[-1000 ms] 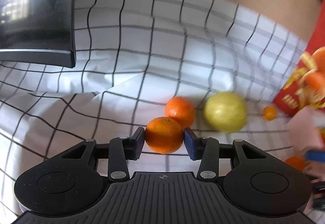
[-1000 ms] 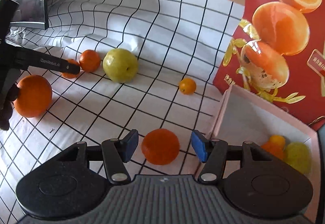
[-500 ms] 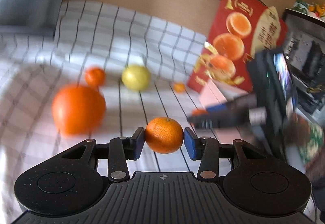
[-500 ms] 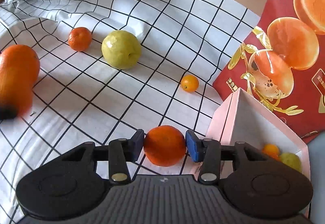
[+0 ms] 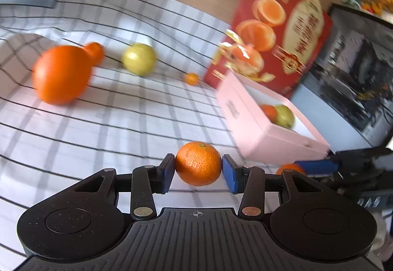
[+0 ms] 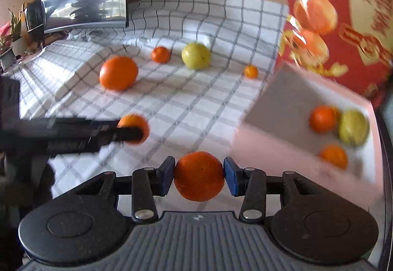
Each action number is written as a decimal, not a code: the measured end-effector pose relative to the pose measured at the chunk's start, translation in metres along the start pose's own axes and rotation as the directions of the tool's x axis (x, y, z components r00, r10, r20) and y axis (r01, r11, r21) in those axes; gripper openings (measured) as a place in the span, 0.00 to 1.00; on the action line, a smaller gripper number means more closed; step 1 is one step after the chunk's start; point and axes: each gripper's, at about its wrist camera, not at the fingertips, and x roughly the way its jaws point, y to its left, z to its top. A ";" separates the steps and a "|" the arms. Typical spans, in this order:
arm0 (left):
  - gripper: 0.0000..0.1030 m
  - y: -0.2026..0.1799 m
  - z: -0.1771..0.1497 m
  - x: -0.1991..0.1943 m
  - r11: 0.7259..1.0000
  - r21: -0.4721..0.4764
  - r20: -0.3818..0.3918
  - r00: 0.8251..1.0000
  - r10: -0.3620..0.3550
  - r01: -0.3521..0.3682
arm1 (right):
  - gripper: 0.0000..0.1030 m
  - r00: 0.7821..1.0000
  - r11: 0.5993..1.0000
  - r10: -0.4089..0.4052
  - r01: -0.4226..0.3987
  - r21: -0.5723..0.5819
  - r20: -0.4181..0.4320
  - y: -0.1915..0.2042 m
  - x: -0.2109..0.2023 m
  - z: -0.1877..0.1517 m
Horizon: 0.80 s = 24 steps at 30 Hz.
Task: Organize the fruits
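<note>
Both grippers are loaded right now. The left gripper [image 5: 198, 171] has its blue pads pressed on either side of a mandarin [image 5: 198, 163], and the right gripper [image 6: 199, 176] is clamped the same way on a second mandarin [image 6: 199, 175]. Each fruit sits dead centre between the fingers, held out at the tips, clear of the checked cloth [image 5: 122, 128] below.

Biggest risk I can see: two hands converging on one box. In the right wrist view the left gripper shows just off to the side with its fruit, so if both go for the pink box [image 5: 258, 133] together, fingers could knock each other or clip the box wall and pop a mandarin loose. Round fruit held only at two pads rolls out easily, and the views are blurry, which suggests quick motion.

The box sits just ahead and to the right, with three fruits already bunched at its far end, so dropping onto those could bounce something out.

Further back on the cloth: a big orange [image 6: 119, 72], a small mandarin [image 6: 160, 54], a yellow-green fruit [image 6: 196, 55] and a tiny orange one [image 6: 250, 71], with the red lid [image 5: 277, 30] propped behind the box.
</note>
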 end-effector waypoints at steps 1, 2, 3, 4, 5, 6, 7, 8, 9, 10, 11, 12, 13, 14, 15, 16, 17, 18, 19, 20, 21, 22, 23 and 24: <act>0.46 -0.008 -0.003 0.003 1.000 0.010 -0.009 1.000 -0.015 0.016 | 0.42 1.000 1.000 -0.011 0.011 0.001 -0.001 -0.001 -0.003 -0.009; 0.46 -0.014 -0.005 0.006 0.999 0.021 -0.016 1.000 -0.027 0.027 | 0.42 1.000 1.000 -0.027 0.027 -0.002 0.000 -0.003 -0.006 -0.019; 0.46 -0.022 -0.008 0.009 0.999 0.035 -0.021 0.999 -0.036 0.037 | 0.42 0.999 0.999 -0.038 0.038 -0.004 0.003 -0.005 -0.008 -0.026; 0.46 -0.028 -0.010 0.012 0.998 0.047 -0.023 0.999 -0.042 0.043 | 0.42 0.999 0.999 -0.053 0.053 -0.004 0.008 -0.007 -0.009 -0.032; 0.46 -0.033 -0.013 0.014 0.997 0.057 -0.024 0.999 -0.044 0.045 | 0.42 0.998 0.998 -0.066 0.066 0.000 0.016 -0.010 -0.011 -0.038; 0.46 -0.038 -0.015 0.016 0.997 0.066 -0.026 0.999 -0.043 0.045 | 0.42 0.997 0.997 -0.073 0.073 0.004 0.024 -0.014 -0.012 -0.042; 0.46 -0.041 -0.017 0.018 0.996 0.073 -0.028 0.999 -0.039 0.041 | 0.42 0.996 0.997 -0.081 0.081 0.009 0.032 -0.017 -0.012 -0.046; 0.46 -0.044 -0.018 0.020 0.996 0.079 -0.031 0.999 -0.035 0.037 | 0.42 0.995 0.996 -0.093 0.093 0.015 0.039 -0.019 -0.012 -0.051; 0.46 -0.045 -0.018 0.021 0.996 0.076 -0.033 0.999 -0.033 0.035 | 0.43 0.994 0.995 -0.100 0.100 0.019 0.043 -0.022 -0.012 -0.054; 0.46 -0.045 -0.018 0.021 0.997 0.070 -0.032 0.999 -0.029 0.031 | 0.47 0.994 0.995 -0.093 0.092 0.025 0.055 -0.024 -0.014 -0.058; 0.46 -0.044 -0.019 0.021 0.998 0.065 -0.028 0.999 -0.020 0.022 | 0.54 0.994 0.995 -0.093 0.091 0.031 0.059 -0.025 -0.016 -0.061; 0.46 -0.043 -0.019 0.020 0.998 0.060 -0.024 1.000 -0.012 0.013 | 0.57 0.993 0.994 -0.105 0.102 0.040 0.061 -0.026 -0.017 -0.062; 0.46 -0.043 -0.019 0.020 0.998 0.054 -0.022 1.000 -0.008 0.009 | 0.64 0.991 0.993 -0.114 0.111 0.046 0.066 -0.027 -0.018 -0.064; 0.46 -0.041 -0.019 0.019 0.999 0.048 -0.020 1.000 -0.009 0.010 | 0.68 0.990 0.992 -0.121 0.118 0.051 0.073 -0.028 -0.019 -0.066; 0.46 -0.040 -0.020 0.019 0.999 0.043 -0.019 1.000 -0.011 0.012 | 0.69 0.990 0.991 -0.123 0.119 0.057 0.074 -0.029 -0.019 -0.068; 0.46 -0.040 -0.020 0.019 0.999 0.038 -0.020 1.000 -0.011 0.012 | 0.70 0.990 0.991 -0.121 0.116 0.062 0.073 -0.030 -0.020 -0.070; 0.46 -0.040 -0.020 0.020 0.999 0.034 -0.025 1.000 -0.011 0.011 | 0.72 0.991 0.991 -0.117 0.112 0.067 0.069 -0.031 -0.020 -0.072; 0.46 -0.039 -0.020 0.021 1.000 0.028 -0.030 0.999 -0.011 0.012 | 0.73 0.991 0.991 -0.119 0.114 0.070 0.065 -0.031 -0.021 -0.074; 0.46 -0.038 -0.020 0.021 1.000 0.020 -0.028 0.999 -0.014 0.015 | 0.75 0.990 0.991 -0.123 0.118 0.070 0.065 -0.031 -0.021 -0.075; 0.46 -0.036 -0.019 0.021 1.000 0.010 -0.027 0.999 -0.019 0.019 | 0.75 0.989 0.990 -0.129 0.125 0.068 0.068 -0.031 -0.022 -0.077; 0.46 -0.035 -0.019 0.021 1.000 0.003 -0.027 0.999 -0.023 0.023 | 0.76 0.988 0.989 -0.138 0.134 0.064 0.074 -0.030 -0.024 -0.078; 0.46 -0.034 -0.019 0.021 1.000 -0.003 -0.028 0.999 -0.026 0.026 | 0.77 0.985 0.988 -0.150 0.145 0.061 0.084 -0.029 -0.025 -0.079; 0.46 -0.033 -0.019 0.021 1.000 -0.009 -0.028 0.999 -0.030 0.029 | 0.79 0.982 0.986 -0.163 0.158 0.059 0.092 -0.029 -0.027 -0.081; 0.46 -0.033 -0.019 0.020 0.999 -0.011 -0.027 0.999 -0.031 0.030 | 0.80 0.979 0.983 -0.177 0.172 0.057 0.103 -0.029 -0.028 -0.082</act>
